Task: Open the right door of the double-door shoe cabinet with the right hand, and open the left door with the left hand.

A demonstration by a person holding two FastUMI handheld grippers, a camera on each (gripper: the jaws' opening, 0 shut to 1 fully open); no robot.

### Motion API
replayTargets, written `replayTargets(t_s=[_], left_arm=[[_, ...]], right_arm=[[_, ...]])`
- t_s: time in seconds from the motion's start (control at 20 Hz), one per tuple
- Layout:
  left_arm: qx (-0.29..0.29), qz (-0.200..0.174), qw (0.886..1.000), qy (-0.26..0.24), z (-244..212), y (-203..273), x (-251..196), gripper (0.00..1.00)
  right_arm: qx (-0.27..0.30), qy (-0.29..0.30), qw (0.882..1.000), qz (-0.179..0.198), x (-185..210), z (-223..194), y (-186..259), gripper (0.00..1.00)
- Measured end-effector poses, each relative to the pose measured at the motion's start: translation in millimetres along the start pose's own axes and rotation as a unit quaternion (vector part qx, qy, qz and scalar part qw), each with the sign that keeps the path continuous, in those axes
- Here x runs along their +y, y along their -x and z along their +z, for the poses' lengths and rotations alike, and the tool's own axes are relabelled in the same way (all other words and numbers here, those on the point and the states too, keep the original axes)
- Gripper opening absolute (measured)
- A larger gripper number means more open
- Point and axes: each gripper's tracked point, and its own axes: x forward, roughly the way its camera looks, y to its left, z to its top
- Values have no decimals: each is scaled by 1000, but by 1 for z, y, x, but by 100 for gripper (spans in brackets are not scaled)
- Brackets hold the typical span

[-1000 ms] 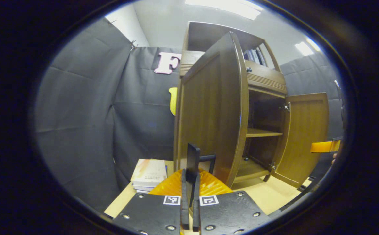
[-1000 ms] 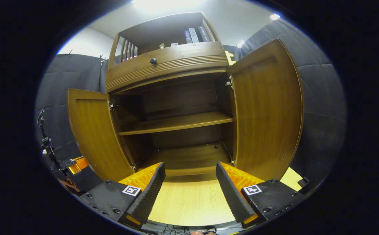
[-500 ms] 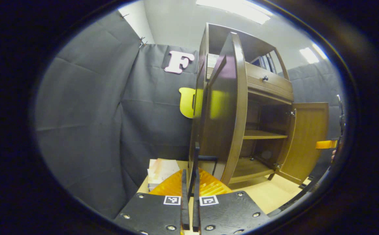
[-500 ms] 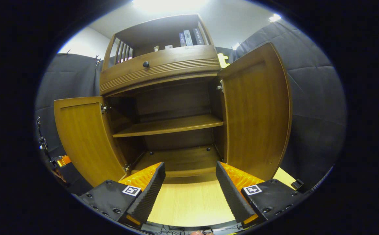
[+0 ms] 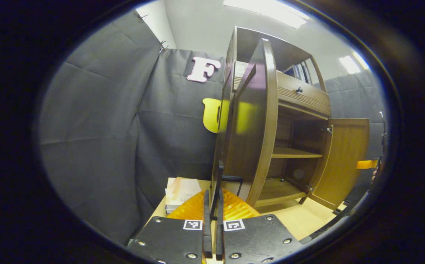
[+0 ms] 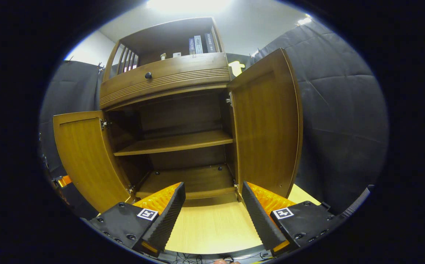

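Left door swung wider, right claw retreated

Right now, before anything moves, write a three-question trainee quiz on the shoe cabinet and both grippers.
1. True or false: the left door and the right door both stand open.
2. The left gripper is: A) wide open, B) shut on the door handle.
3. Fill in: the right gripper hangs ____ above the tabletop.

Key
1. True.
2. B: both fingers press together on the handle's thin bar.
3. Open, holding nothing.
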Motion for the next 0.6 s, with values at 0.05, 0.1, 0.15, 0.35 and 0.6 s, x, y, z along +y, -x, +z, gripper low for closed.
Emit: replayTargets(t_s=[0.05,0.1,0.15,0.35,0.6], left_arm=[[-1,4,1000,4,3,6,0,6],[-1,19,1000,3,5,15,5,6],[-2,36,999,-2,8,26,11,5],[-9,96,995,-14,28,76,7,6],[-34,135,990,-26,70,123,-44,10]], right_arm=[[1,-1,1000,0,-2,0,0,98],[1,-8,1000,2,-4,0,2,92],[-4,-17,1000,6,-5,1,3,93],[-3,-29,1000,10,-19,1,4,98],[-24,-21,999,19,-50,16,14,92]])
